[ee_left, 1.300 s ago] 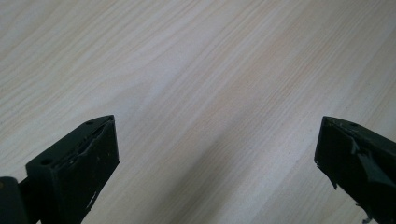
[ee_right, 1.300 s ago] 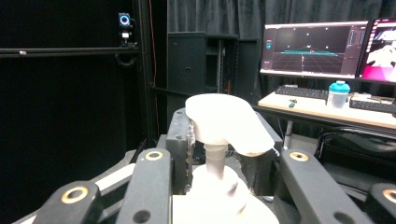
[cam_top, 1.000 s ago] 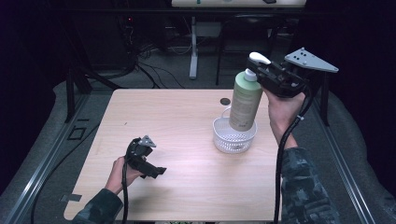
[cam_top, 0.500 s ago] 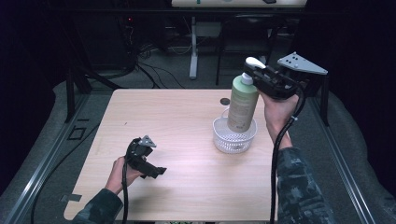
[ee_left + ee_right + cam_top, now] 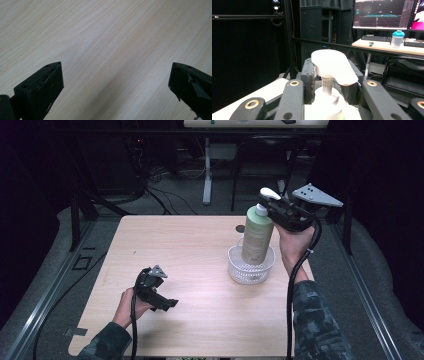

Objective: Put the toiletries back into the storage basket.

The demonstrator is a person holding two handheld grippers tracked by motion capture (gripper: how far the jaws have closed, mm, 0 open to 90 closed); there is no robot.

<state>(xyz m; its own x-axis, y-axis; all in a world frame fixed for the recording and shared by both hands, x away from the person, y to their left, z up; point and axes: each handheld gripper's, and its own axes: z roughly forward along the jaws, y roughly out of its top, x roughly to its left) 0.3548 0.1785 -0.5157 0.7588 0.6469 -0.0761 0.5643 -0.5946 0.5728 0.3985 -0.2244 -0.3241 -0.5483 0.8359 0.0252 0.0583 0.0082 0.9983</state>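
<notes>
A pale green pump bottle (image 5: 257,238) with a white pump head (image 5: 332,65) hangs slightly tilted, its lower end inside the white mesh basket (image 5: 237,269) on the right of the wooden table (image 5: 190,250). My right gripper (image 5: 269,206) is shut on the bottle's neck just under the pump, and its jaws flank the neck in the right gripper view (image 5: 329,83). My left gripper (image 5: 168,304) rests low near the table's front left, held in a hand. Its jaws stand wide open over bare wood (image 5: 116,85).
A small dark round disc (image 5: 240,228) lies on the table just behind the basket. Beyond the table's far edge stand a desk with monitors (image 5: 384,13), a keyboard and a teal shaker bottle (image 5: 397,38). Black frame posts surround the table.
My right gripper has carried the bottle slightly left and down, so its base has sunk further into the basket. The left gripper has stayed in place.
</notes>
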